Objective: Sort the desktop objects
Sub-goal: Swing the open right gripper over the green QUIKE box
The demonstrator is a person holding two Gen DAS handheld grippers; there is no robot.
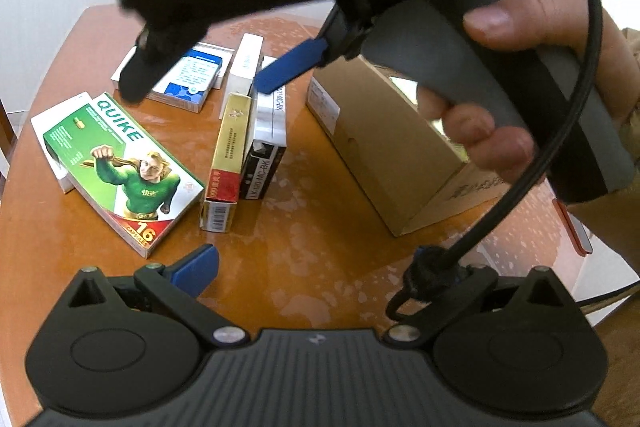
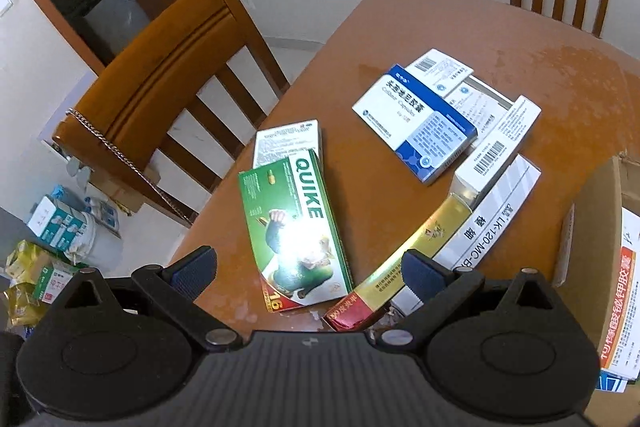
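Observation:
Several small cartons lie on the brown table (image 1: 320, 247): a green QUIKE box (image 1: 132, 167) (image 2: 296, 227), a gold box (image 1: 228, 155) (image 2: 416, 247), a black-and-white LK-120 box (image 1: 268, 143) (image 2: 496, 215) and a blue-and-white medicine box (image 1: 188, 75) (image 2: 416, 123). A hand (image 1: 532, 27) holds my right gripper (image 1: 200, 83) (image 2: 310, 269) open above the cartons, nothing between its fingers. My left gripper (image 1: 316, 267) hovers open over bare table in front of them. Its right fingertip is hidden behind a black cable (image 1: 520, 179).
An open cardboard box (image 1: 400, 147) (image 2: 600, 247) stands at the right of the cartons with a red-lettered medicine box (image 2: 618, 307) inside. Wooden chairs (image 2: 160, 67) stand at the table's left edge and far end. Bags and packages (image 2: 60, 227) lie on the floor.

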